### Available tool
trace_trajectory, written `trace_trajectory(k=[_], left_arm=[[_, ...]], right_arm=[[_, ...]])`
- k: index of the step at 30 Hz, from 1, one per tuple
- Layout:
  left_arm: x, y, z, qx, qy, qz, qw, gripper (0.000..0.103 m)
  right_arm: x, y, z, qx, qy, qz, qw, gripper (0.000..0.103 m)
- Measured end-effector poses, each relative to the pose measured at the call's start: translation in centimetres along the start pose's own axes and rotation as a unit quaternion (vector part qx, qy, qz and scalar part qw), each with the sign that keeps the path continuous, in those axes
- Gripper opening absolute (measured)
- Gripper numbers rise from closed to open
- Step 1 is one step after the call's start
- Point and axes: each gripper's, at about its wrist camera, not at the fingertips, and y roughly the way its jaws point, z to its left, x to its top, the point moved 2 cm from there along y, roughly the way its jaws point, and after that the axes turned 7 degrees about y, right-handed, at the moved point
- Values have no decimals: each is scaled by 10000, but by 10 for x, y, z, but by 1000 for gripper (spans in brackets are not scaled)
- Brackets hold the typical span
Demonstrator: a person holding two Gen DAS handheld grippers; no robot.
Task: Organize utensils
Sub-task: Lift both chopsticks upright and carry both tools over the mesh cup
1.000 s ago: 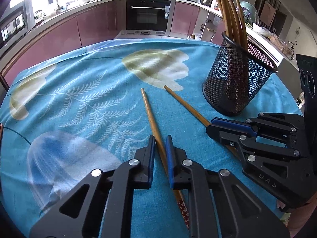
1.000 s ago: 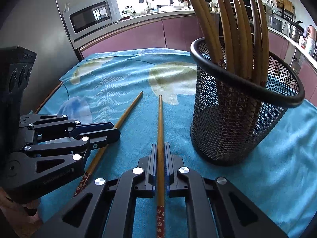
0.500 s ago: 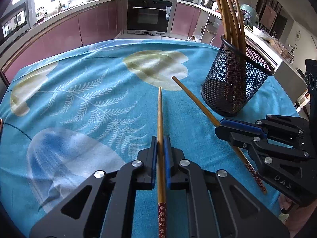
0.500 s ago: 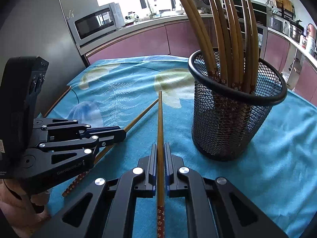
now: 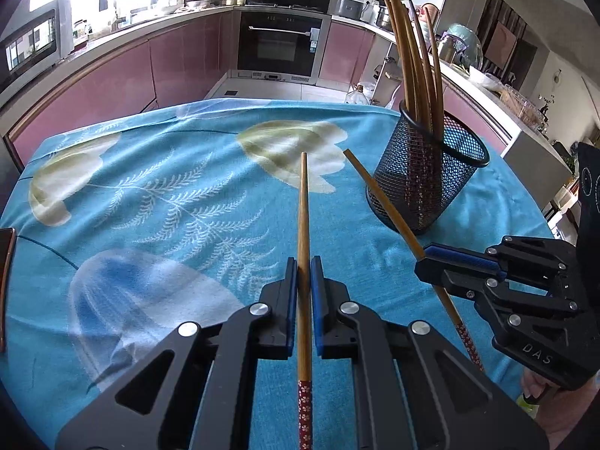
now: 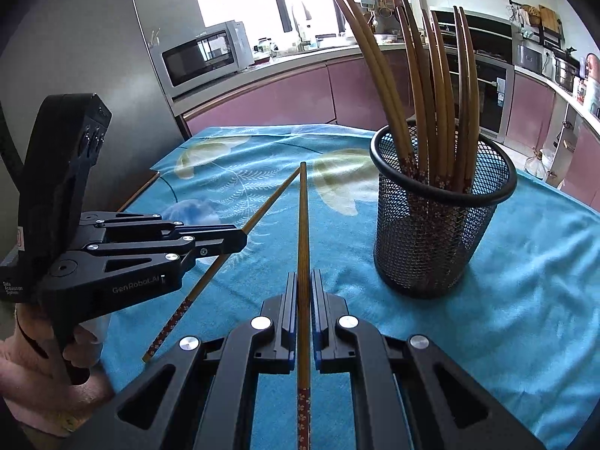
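Left wrist view shows the left gripper point(image 5: 304, 277) closed on a chopstick point(image 5: 303, 247), which runs straight up the middle of the frame between the blue pads point(image 5: 318, 300), its patterned red end at the bottom edge. At the right of this frame the right gripper point(image 5: 431, 258) is seen from the side, clamped on a second chopstick point(image 5: 390, 213) that slants toward the upper left. A mesh cup point(image 5: 427, 183) with more chopsticks stands at the upper right, on the blue flowered tablecloth point(image 5: 150, 195); the tip of the second chopstick lies just left of the cup in the picture. An oven point(image 5: 279, 45) is at the top centre.

Right wrist view gives the opposite side: the right gripper point(image 6: 304, 281) closed on its chopstick point(image 6: 303, 247), centred and pointing up the frame. The left gripper point(image 6: 240, 242) enters from the left edge, gripped by a hand point(image 6: 45, 367) at the lower left, which the other view does not show. Its chopstick point(image 6: 221, 262) crosses diagonally, and the two tips nearly meet at mid-frame. The mesh cup point(image 6: 442, 232) is at the right, apart from both tips. A microwave point(image 6: 202, 56) sits at the upper left.
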Motion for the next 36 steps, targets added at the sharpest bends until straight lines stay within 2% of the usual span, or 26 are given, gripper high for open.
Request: trace_trajectory(k=[13, 36], left_arm=[[4, -22, -4, -115, 10, -246, 9996, 8], [13, -53, -14, -366, 50, -649, 9972, 8]], right_arm=[[1, -25, -3, 77, 83, -259, 9996, 6], [5, -44, -4, 80, 143, -589, 9981, 6]])
